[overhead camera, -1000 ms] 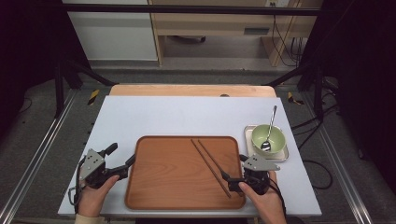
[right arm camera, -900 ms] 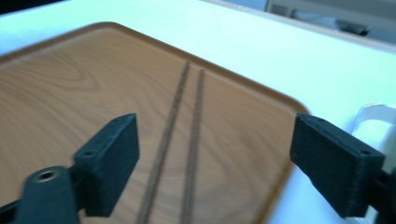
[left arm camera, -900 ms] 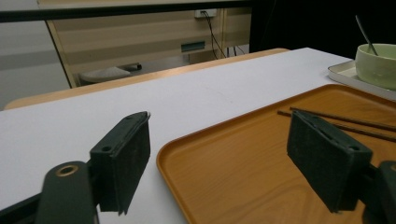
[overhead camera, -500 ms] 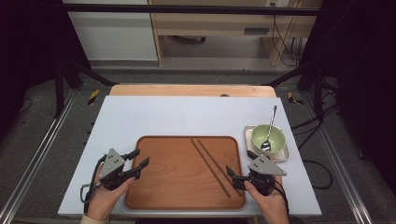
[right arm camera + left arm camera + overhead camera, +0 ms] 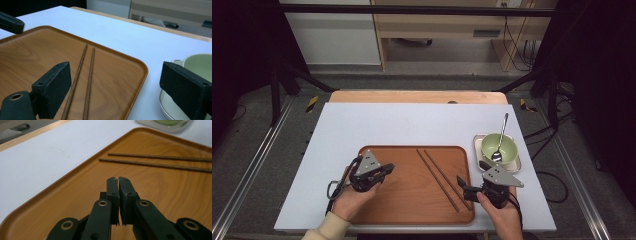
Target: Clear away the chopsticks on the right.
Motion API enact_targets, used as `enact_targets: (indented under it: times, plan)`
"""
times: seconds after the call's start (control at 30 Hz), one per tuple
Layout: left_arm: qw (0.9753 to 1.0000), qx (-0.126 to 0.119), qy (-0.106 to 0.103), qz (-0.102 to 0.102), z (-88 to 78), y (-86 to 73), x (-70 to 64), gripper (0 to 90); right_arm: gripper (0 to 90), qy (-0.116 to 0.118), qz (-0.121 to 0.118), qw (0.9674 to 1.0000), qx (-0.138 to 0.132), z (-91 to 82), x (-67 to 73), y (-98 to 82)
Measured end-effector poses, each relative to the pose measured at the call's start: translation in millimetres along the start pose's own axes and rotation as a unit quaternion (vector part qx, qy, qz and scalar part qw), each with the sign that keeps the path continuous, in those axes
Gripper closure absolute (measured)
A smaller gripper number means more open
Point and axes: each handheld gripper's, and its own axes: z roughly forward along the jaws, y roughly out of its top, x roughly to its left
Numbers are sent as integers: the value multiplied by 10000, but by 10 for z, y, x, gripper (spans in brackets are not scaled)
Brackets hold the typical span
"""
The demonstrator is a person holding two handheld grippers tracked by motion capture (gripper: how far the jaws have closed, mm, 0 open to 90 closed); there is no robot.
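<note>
Wooden chopsticks (image 5: pixel 439 176) lay at centre frame on the tray (image 5: pixel 412 210). My left gripper (image 5: pixel 387 169) had just clenched empty over the tray, moving toward them; my right gripper (image 5: pixel 464 186) stayed released beside them, so no grasp yet.

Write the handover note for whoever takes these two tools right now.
Left tool: shut on nothing, its jaws having just closed; it hovers over the left part of the wooden tray, pointing toward the chopsticks.
Right tool: open wide, empty, at the tray's near right corner, jaws either side of the chopsticks' near ends without touching them.
Things: both chopsticks lie side by side, flat on the tray. The green bowl with a spoon in it sits in a small metal dish to the tray's right, off the tray.
Done: nothing lifted yet.
Left: probably grasping the chopsticks with the right tool.
</note>
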Motion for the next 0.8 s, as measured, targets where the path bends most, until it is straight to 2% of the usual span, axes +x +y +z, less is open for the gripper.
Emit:
enact_targets:
  times: [0.17, 0.3, 0.4, 0.6, 0.8]
  plan:
    - [9998, 164, -100, 80, 143, 62, -15, 876, 103, -72, -173, 9998, -79, 8, -12, -10]
    - [9994, 220, -166, 199, 270, 96, -65, 875, 103, -64, -100, 9998, -165, -22, -36, -5]
    - [9994, 263, -236, 71, 360, 122, -88, 873, 102, -58, -88, 9998, -169, -42, -40, -6]
    - [9984, 455, -302, 165, 504, 197, -138, 873, 98, -47, 54, 9998, -178, -54, -80, -15]
    - [9980, 488, -374, 167, 662, 256, -180, 873, 98, -67, 79, 9998, -170, -51, -90, -18]
